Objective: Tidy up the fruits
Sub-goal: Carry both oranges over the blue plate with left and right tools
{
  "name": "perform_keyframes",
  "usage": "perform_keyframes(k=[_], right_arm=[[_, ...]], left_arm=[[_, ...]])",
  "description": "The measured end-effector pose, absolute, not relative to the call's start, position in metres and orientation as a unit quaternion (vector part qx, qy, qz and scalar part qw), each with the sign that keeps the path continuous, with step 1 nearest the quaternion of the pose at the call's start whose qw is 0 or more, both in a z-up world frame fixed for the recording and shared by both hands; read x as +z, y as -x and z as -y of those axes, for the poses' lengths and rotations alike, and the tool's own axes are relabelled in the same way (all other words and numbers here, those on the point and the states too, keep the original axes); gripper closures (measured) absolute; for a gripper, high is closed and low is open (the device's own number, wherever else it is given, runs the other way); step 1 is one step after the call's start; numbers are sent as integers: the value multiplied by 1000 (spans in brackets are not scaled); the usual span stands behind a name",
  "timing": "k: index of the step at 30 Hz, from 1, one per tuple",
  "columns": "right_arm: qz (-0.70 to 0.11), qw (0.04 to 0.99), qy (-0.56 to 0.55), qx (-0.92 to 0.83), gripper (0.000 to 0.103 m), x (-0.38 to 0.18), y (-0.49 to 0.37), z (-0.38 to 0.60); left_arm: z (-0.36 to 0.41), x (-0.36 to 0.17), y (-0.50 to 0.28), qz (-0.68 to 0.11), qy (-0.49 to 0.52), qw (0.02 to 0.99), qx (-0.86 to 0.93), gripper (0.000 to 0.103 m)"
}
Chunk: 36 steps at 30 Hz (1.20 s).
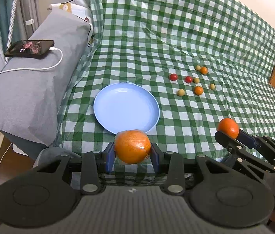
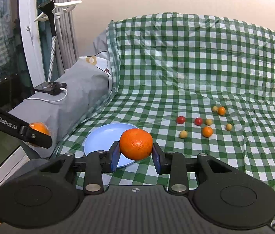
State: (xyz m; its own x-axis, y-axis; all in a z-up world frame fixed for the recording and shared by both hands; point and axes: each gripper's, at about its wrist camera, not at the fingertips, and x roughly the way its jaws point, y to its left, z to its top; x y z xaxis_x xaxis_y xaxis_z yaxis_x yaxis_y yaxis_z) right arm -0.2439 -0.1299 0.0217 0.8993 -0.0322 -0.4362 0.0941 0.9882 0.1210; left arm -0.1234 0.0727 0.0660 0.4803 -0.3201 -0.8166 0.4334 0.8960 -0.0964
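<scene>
Nearest to us, the left gripper (image 1: pixel 132 154) is clamped on a plastic-wrapped orange (image 1: pixel 132 146), blue pads pressing its two sides, held in the air just short of the near rim of the blue plate (image 1: pixel 106 120). The right gripper (image 2: pixel 136 152) is likewise clenched around a bare orange (image 2: pixel 136 144), lifted above the plate's near right rim.

We judge both oranges firm, fairly weighty and round, so they should tolerate a solid squeeze across the widest part, as they are gripped now. The film on the wrapped one looks slick and wrinkled, so we would expect it to slide more easily between the pads and would not loosen the grip until it is low over the plate. Once set down, either may roll; the plate's raised rim should stop them.

Beyond the plate, towards the middle of the checked cloth (image 1: pixel 176 29), lies a loose cluster of small fruits: two red ones (image 1: pixel 173 77), two small orange ones (image 1: pixel 198 90) and several yellowish ones (image 1: pixel 181 92). These look light, smooth and softer, so we would pinch them gently at the middle.

The left wrist view shows the plate whole and empty, and the wrapper's sheen clearly. The right wrist view hides part of the plate behind its orange, but shows the left gripper from the side, out past the cloth's left edge beside the grey cushion (image 2: pixel 75 89), and the cloth rising up the back.
</scene>
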Motion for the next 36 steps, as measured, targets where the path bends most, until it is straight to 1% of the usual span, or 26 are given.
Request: perform_keyframes(k=[13, 21, 36], right_arm=[[-253, 966, -55, -14, 66, 14, 182, 125], [-281, 958, -51, -8, 66, -4, 128, 125], [-323, 945, -51, -2, 66, -48, 49, 127]], left_arm=[[-62, 49, 63, -472, -56, 854, -211, 61], [-41, 28, 17, -479, -62, 847, -222, 61], [-1, -43, -59, -516, -101, 821, -222, 61]])
